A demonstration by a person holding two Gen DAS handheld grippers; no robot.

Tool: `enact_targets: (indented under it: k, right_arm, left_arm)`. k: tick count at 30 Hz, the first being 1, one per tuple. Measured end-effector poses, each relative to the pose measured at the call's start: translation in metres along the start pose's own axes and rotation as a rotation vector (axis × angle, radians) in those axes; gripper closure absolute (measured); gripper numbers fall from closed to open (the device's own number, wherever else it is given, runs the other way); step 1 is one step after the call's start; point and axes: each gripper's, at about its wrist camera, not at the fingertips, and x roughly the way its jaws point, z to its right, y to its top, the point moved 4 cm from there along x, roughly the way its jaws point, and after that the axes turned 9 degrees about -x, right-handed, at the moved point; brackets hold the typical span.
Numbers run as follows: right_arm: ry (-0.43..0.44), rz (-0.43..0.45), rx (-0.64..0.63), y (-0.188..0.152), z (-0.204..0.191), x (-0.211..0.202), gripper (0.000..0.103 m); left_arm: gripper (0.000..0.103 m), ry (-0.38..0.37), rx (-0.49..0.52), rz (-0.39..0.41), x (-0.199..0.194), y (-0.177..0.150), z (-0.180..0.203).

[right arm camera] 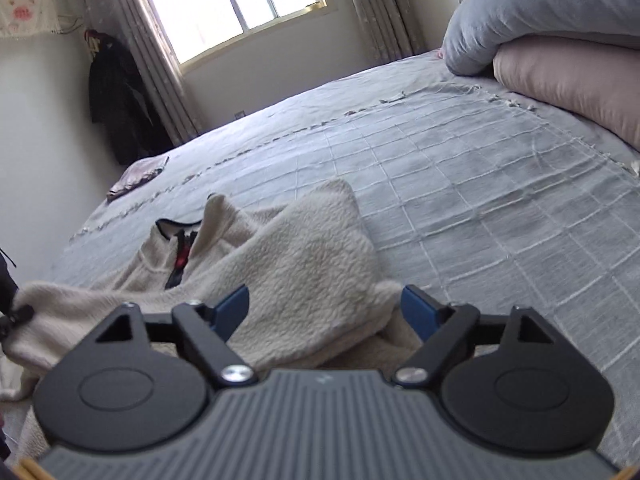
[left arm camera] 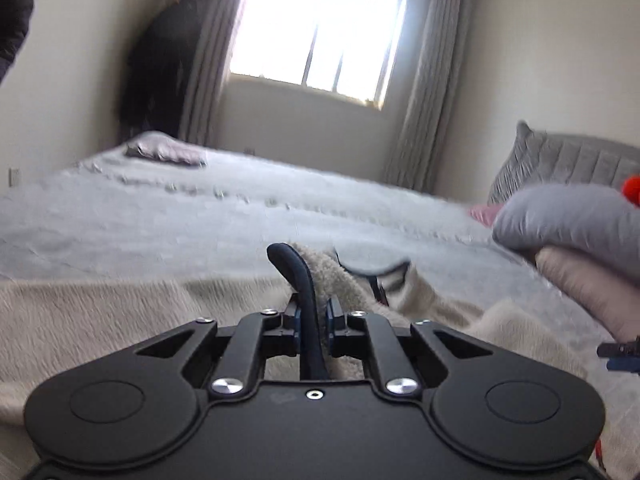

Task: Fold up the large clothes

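Note:
A cream fleece jacket with dark trim and a dark zipper lies crumpled on the grey bed. My right gripper is open, its blue pads spread just above the fleece's near edge. My left gripper is shut on the jacket's dark-trimmed edge, which stands up between the fingers; cream fleece spreads around it. The left gripper also shows at the far left of the right wrist view, pinching the fleece.
The grey quilted bedspread stretches toward the window and curtains. Stacked grey and pink bedding sits at the right by the headboard. A small folded pinkish cloth lies at the far-left corner. Dark clothes hang in the corner.

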Motion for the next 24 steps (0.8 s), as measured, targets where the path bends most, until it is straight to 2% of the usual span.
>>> enact_targets:
  k: [2,4,6,8,10,11,12,13,15,17,19,20,21,22,24]
  right_arm:
    - [0.008,-0.023,-0.003,0.012,0.006,0.016,0.014]
    - [0.049,-0.048,0.000,0.023,0.009,0.040,0.013]
    - [0.086,-0.080,0.020,0.032,0.013,0.068,0.013]
    - [0.095,-0.119,0.050,0.037,0.016,0.100,0.014]
    - [0.102,-0.164,0.067,0.040,0.015,0.129,0.021]
    - [0.094,-0.179,0.065,0.039,0.013,0.142,0.044]
    - [0.061,-0.185,0.055,0.037,0.011,0.150,0.076]
    - [0.034,-0.178,0.044,0.037,0.009,0.153,0.083]
    - [0.012,-0.070,0.054,0.039,0.010,0.137,0.086]
    - [-0.065,0.007,0.047,0.036,0.019,0.127,0.087]
    - [-0.116,-0.018,0.055,0.026,0.031,0.138,0.087]
    - [-0.129,-0.054,0.060,0.019,0.034,0.147,0.087]
    - [-0.137,-0.061,0.046,0.014,0.033,0.150,0.085]
    - [-0.149,-0.055,0.028,0.015,0.030,0.147,0.084]
    - [-0.182,-0.053,-0.022,0.021,0.022,0.136,0.078]
  left_arm:
    - [0.091,0.054,0.012,-0.012,0.009,0.000,-0.011]
    - [0.091,0.101,0.002,-0.060,0.024,-0.009,-0.028]
    - [0.091,0.117,-0.009,-0.110,0.037,-0.022,-0.042]
    - [0.091,0.121,-0.005,-0.123,0.044,-0.030,-0.049]
    - [0.091,0.117,-0.008,-0.129,0.051,-0.037,-0.052]
    - [0.091,0.117,-0.010,-0.129,0.054,-0.038,-0.052]
    - [0.091,0.114,-0.009,-0.126,0.057,-0.038,-0.051]
    - [0.091,0.107,-0.007,-0.118,0.058,-0.037,-0.050]
    - [0.091,0.071,-0.004,-0.079,0.056,-0.032,-0.045]
    - [0.091,0.020,0.004,-0.054,0.058,-0.028,-0.038]
    - [0.090,0.043,0.035,-0.077,0.073,-0.034,-0.034]
    - [0.086,0.068,0.057,-0.121,0.085,-0.041,-0.033]
    - [0.086,0.117,0.086,-0.206,0.102,-0.050,-0.033]
    - [0.084,0.138,0.085,-0.234,0.108,-0.054,-0.035]
    - [0.080,0.145,0.068,-0.197,0.100,-0.046,-0.033]
